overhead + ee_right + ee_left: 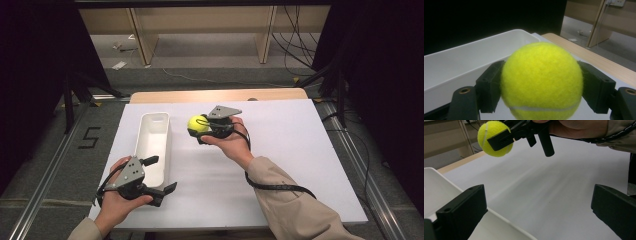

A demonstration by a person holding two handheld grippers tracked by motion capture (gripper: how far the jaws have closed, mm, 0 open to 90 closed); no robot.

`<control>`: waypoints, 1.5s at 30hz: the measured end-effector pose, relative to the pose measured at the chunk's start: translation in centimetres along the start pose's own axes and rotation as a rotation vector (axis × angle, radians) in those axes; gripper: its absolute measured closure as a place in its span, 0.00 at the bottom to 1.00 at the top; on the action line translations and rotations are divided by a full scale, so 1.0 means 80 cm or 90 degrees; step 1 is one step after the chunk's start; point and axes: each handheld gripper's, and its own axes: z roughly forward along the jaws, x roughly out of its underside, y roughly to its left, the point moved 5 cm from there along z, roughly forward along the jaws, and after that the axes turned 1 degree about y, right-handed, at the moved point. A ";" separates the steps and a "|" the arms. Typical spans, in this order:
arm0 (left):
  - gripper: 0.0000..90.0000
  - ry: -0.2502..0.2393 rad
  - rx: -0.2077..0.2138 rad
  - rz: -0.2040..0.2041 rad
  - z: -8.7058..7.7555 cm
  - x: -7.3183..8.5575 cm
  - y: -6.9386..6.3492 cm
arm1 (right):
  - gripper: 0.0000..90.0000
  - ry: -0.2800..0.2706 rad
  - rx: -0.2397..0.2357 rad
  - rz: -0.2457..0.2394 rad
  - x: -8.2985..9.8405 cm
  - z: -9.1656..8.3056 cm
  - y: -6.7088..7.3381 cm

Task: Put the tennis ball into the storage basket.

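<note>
Nearest the person, the left gripper [162, 174] hung over the near end of the white bin [149, 150], its jaws spread wide with nothing between them; in the left gripper view one jaw sat over the bin's rim [499, 216] and the other over the bare white tabletop [554, 195]. Farther in, the right gripper [199, 126] was clamped on a yellow tennis ball [197, 123], held above the tabletop [280, 150] just to the right of the bin's far end. The right gripper view showed the tennis ball [541, 80] pinched from both sides by the black jaws, a pale seam curving across its lower face, no brand print readable on the felt, and the bin [469, 62] just beyond it. Beyond the table's wooden far edge [220, 95], cables [295, 35] lay on the floor. On the dark floor mat to the left, a painted "5" [89, 137] could be read.
</note>
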 end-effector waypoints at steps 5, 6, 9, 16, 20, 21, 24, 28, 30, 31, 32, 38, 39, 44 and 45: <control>0.00 0.000 0.000 0.000 0.000 0.000 0.000 | 0.30 -0.001 -0.003 0.000 -0.002 0.003 0.002; 0.00 -0.001 0.001 0.000 0.000 0.000 0.000 | 0.30 -0.001 -0.004 0.001 -0.002 0.003 0.003; 0.00 0.000 0.000 0.000 0.000 0.000 0.000 | 0.30 -0.002 -0.005 0.000 -0.003 0.005 0.004; 0.00 0.000 0.000 0.001 0.000 0.000 0.000 | 0.30 -0.006 -0.007 -0.002 -0.005 0.006 0.006; 0.00 0.001 0.000 0.001 0.000 0.000 0.000 | 0.30 -0.006 -0.008 0.000 -0.006 0.007 0.006; 0.00 0.001 0.000 0.001 0.000 0.000 0.000 | 0.30 -0.006 -0.008 -0.001 -0.006 0.007 0.007; 0.00 0.000 0.000 0.000 0.000 0.000 0.000 | 0.30 -0.006 -0.009 -0.001 -0.006 0.008 0.007; 0.00 0.000 0.000 0.001 0.000 0.000 0.000 | 0.30 -0.007 -0.008 -0.002 -0.006 0.009 0.007; 0.00 0.000 0.000 0.001 0.000 0.000 0.000 | 0.30 -0.007 -0.008 -0.002 -0.006 0.010 0.008; 0.00 0.000 0.000 0.001 0.000 0.000 0.000 | 0.30 -0.007 -0.008 -0.002 -0.006 0.010 0.008; 0.00 0.000 0.000 0.001 0.000 0.000 0.000 | 0.30 -0.007 -0.009 -0.002 -0.007 0.011 0.008; 0.00 0.000 0.000 0.001 0.000 0.000 0.000 | 0.30 -0.010 -0.012 -0.001 -0.008 0.013 0.010; 0.00 0.000 0.000 0.000 0.000 0.000 0.000 | 0.30 -0.009 -0.012 0.000 -0.008 0.013 0.011; 0.00 -0.001 0.001 0.000 0.000 0.000 0.000 | 0.30 -0.013 -0.014 -0.001 -0.010 0.015 0.012; 0.00 0.000 0.000 0.001 0.000 0.000 0.000 | 0.30 -0.013 -0.015 0.000 -0.010 0.015 0.013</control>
